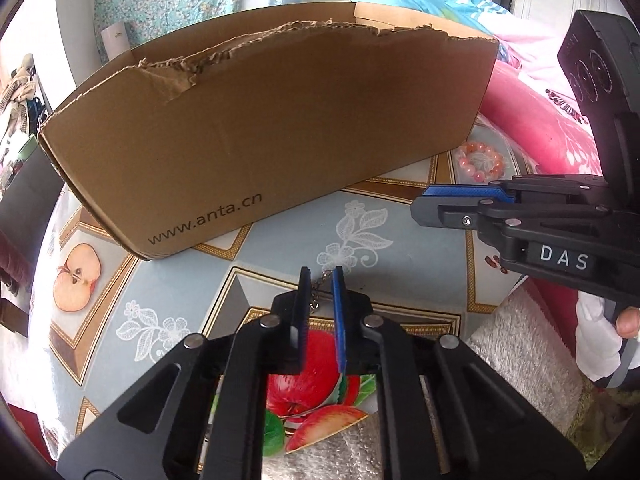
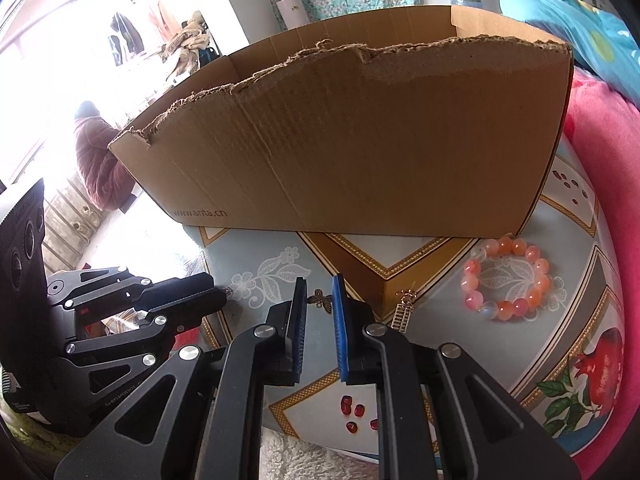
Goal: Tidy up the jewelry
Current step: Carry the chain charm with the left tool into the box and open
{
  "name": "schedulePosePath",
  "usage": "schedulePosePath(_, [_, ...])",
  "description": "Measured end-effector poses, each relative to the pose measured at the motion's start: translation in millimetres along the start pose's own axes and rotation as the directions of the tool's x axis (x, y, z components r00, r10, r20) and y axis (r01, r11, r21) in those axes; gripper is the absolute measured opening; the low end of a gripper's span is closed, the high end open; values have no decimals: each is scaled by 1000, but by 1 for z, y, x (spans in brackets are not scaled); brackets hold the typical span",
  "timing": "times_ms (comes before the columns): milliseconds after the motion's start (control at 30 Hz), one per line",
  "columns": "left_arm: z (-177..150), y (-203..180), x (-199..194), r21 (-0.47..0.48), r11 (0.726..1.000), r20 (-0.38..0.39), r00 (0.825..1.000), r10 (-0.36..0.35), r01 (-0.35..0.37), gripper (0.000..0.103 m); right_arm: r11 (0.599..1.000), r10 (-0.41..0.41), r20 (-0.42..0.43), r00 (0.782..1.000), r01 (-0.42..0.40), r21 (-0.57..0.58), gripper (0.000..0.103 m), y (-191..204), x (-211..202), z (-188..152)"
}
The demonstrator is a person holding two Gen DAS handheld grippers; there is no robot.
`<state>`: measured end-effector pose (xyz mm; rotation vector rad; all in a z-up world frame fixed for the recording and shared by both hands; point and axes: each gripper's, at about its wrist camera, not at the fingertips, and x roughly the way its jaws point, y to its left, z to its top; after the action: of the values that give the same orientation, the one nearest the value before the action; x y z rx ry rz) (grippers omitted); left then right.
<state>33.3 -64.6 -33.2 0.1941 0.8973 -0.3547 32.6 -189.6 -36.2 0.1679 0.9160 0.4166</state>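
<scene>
Both grippers, left gripper [image 1: 321,276] and right gripper [image 2: 320,284], hang slightly parted and empty over light, limp jewellery: chain [image 1: 319,286], butterfly charm [image 2: 323,300], beaded bracelet [image 2: 508,284] before the cardboard box [image 2: 360,140], best pinched across beads.

Black claw [image 2: 320,292] linkages, silver rivets, blue pads [image 2: 340,328], white "DAS" lettering [image 1: 564,258].

Both fisheye views are taken low and close above the fruit-patterned tablecloth [image 1: 168,320], along each gripper's fingers toward the torn brown cardboard box [image 1: 260,136]. The box [image 2: 360,148] and the orange-pink bead bracelet [image 2: 508,284] are shared. Each gripper is caught sideways in the other's view.
</scene>
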Motion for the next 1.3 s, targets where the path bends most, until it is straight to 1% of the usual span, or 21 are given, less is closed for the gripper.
schedulePosePath(33, [0, -2, 1, 7, 1000, 3, 1000, 2, -2, 3, 1000, 1, 0, 1000, -1, 2, 13, 0, 0, 0])
schedulePosePath(67, [1, -4, 2, 14, 1000, 5, 1000, 5, -5, 1, 1000, 0, 1, 1000, 0, 3, 13, -1, 0, 0])
schedulePosePath(167, [3, -7, 3, 25, 1000, 13, 1000, 15, -15, 0, 1000, 2, 4, 1000, -2, 9, 13, -1, 0, 1])
schedulePosePath(267, [3, -4, 0, 7, 1000, 20, 1000, -8, 8, 0, 1000, 3, 13, 1000, -3, 9, 13, -3, -4, 2])
schedulePosePath(333, [4, 0, -7, -6, 1000, 39, 999, -23, 24, 0, 1000, 4, 20, 1000, -4, 9, 13, -4, -7, 3])
schedulePosePath(500, [9, 7, -27, -34, 999, 87, 996, -31, 34, 0, 1000, 8, 43, 999, -9, 7, 13, -2, -17, 5])
schedulePosePath(633, [15, 12, -49, -56, 997, 142, 989, -39, 48, 0, 1000, 11, 75, 997, -11, -7, 13, 4, -32, 8])
schedulePosePath(733, [22, 18, -69, -67, 995, 188, 980, -58, 72, 0, 1000, 22, 109, 994, -20, -20, 13, 10, -47, 13])
schedulePosePath(800, [30, 20, -83, -64, 994, 228, 971, -71, 88, 0, 999, 35, 140, 989, -30, -38, 13, 15, -60, 20])
schedulePosePath(900, [47, 24, -104, -39, 995, 292, 953, -77, 92, 0, 996, 68, 191, 979, -58, -62, 13, 20, -78, 38])
schedulePosePath(1000, [68, 32, -114, -22, 995, 333, 939, -86, 99, 0, 993, 100, 229, 968, -80, -91, 13, 21, -91, 62])
schedulePosePath(1067, [85, 37, -110, -17, 995, 338, 937, -89, 100, 0, 991, 107, 239, 965, -84, -105, 13, 18, -93, 81])
schedulePosePath(1133, [103, 44, -99, -26, 993, 318, 942, -105, 119, 0, 989, 118, 228, 966, -93, -115, 13, 14, -89, 102])
schedulePosePath(1233, [128, 56, -75, -60, 987, 244, 961, -132, 151, 0, 989, 111, 158, 981, -93, -113, 13, 5, -68, 130])
schedulePosePath(1300, [141, 59, -50, -72, 986, 186, 973, -135, 151, 0, 991, 99, 78, 992, -91, -102, 13, 0, -48, 147])
